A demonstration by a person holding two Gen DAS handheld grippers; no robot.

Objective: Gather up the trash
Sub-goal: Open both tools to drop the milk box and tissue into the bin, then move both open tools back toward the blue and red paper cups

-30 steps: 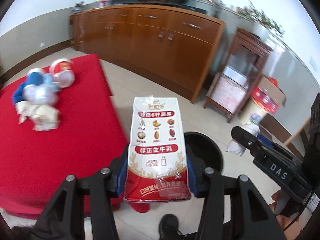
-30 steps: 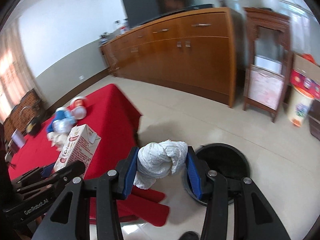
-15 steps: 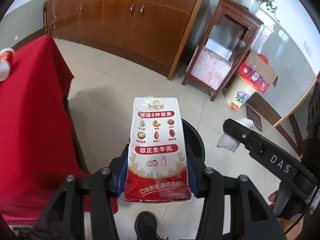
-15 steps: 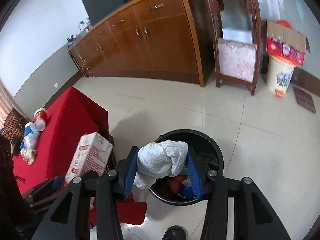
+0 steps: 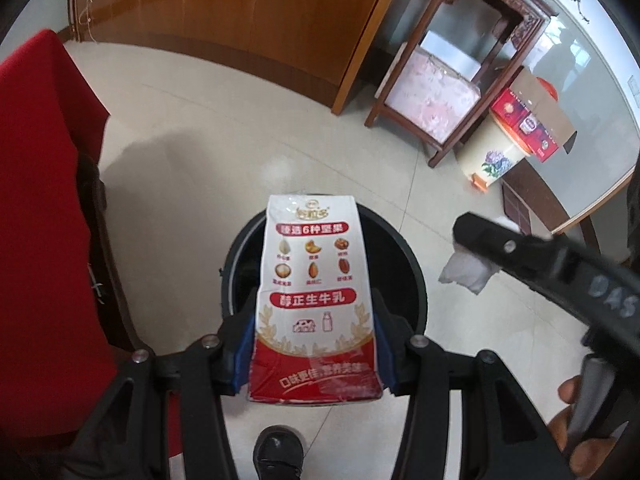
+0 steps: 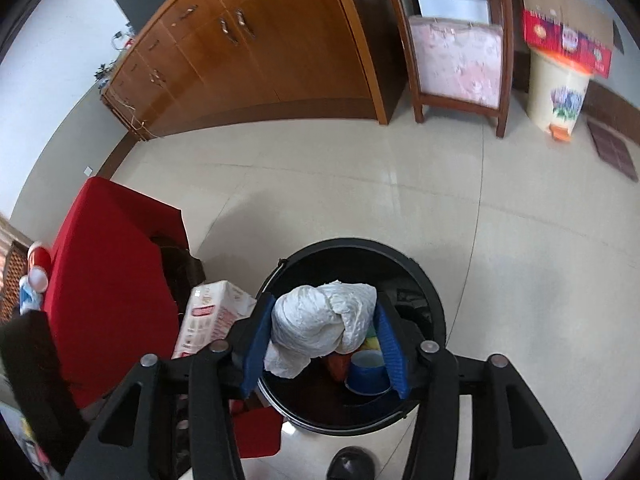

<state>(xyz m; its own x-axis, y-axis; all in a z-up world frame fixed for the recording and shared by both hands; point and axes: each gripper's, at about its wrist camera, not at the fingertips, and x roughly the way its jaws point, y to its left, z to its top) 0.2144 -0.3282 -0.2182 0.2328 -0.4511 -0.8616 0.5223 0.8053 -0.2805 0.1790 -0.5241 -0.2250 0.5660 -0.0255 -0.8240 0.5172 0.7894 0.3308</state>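
Note:
My left gripper (image 5: 316, 332) is shut on a red-and-white milk carton (image 5: 312, 280) and holds it upright over a round black trash bin (image 5: 412, 272) on the floor. In the right wrist view my right gripper (image 6: 324, 328) hangs over the same bin (image 6: 436, 300). Its jaws are opening, and a crumpled white tissue wad (image 6: 316, 320) is still between the blue pads, which no longer squeeze it. A blue cup (image 6: 368, 368) and other rubbish lie in the bin. The carton (image 6: 212, 316) shows to the left, and the wad (image 5: 466, 274) shows in the left wrist view too.
A table with a red cloth (image 6: 108, 260) stands left of the bin, with cups (image 6: 38, 268) at its far end. A long wooden cabinet (image 5: 240, 12), a wooden stand (image 5: 452, 80) and a cream pail (image 5: 496, 152) line the wall. A black shoe (image 5: 278, 452) is by the bin.
Both grippers swung from beside the red table down over the black bin. The right jaws have spread wider around the tissue wad. The left grip on the carton is unchanged.

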